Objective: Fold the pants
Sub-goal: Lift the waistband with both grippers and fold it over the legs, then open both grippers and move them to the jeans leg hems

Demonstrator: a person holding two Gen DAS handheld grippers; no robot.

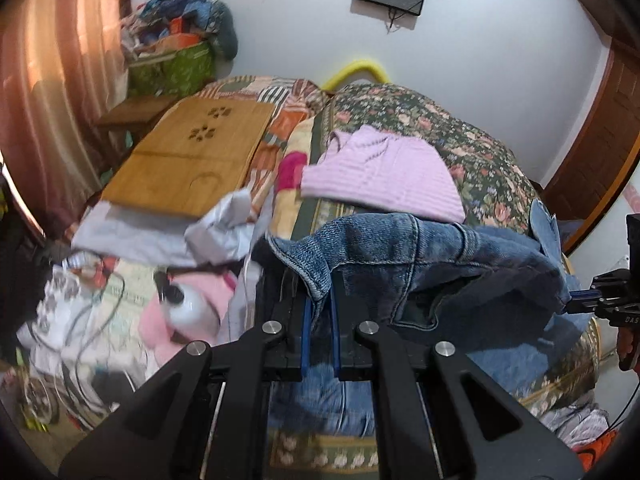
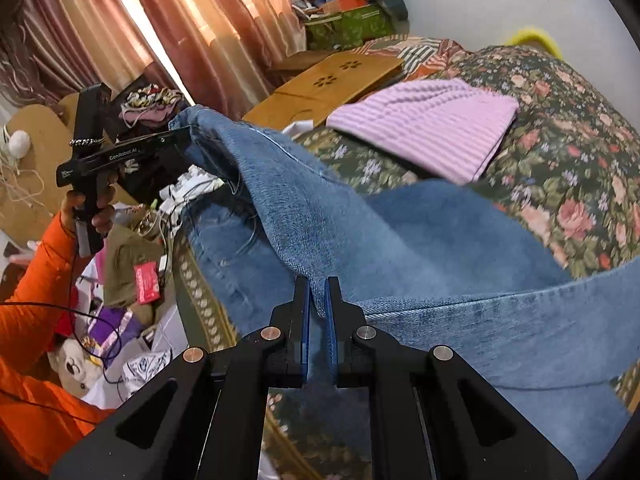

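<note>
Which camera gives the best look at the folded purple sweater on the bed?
The left wrist view: the purple sweater lies whole and near centre on the floral bedspread. In the right wrist view, the jeans hide its near corner.

The right gripper [image 2: 319, 292] pinches a fold of the blue jeans [image 2: 420, 240] above the floral bedspread [image 2: 568, 128]. At left, the left gripper [image 2: 182, 140], held by a hand [image 2: 90, 210] in an orange sleeve [image 2: 36, 280], clamps another edge of the jeans. A folded lilac sweater [image 2: 428, 120] lies beyond on the bedspread.

Both hand-held grippers point steeply downward, jaws clamped shut on denim: the left hand-held gripper [image 1: 320, 300], gripped by a hand [image 2: 90, 210] in an orange sleeve [image 2: 36, 300], and the right hand-held gripper [image 2: 319, 300].
</note>
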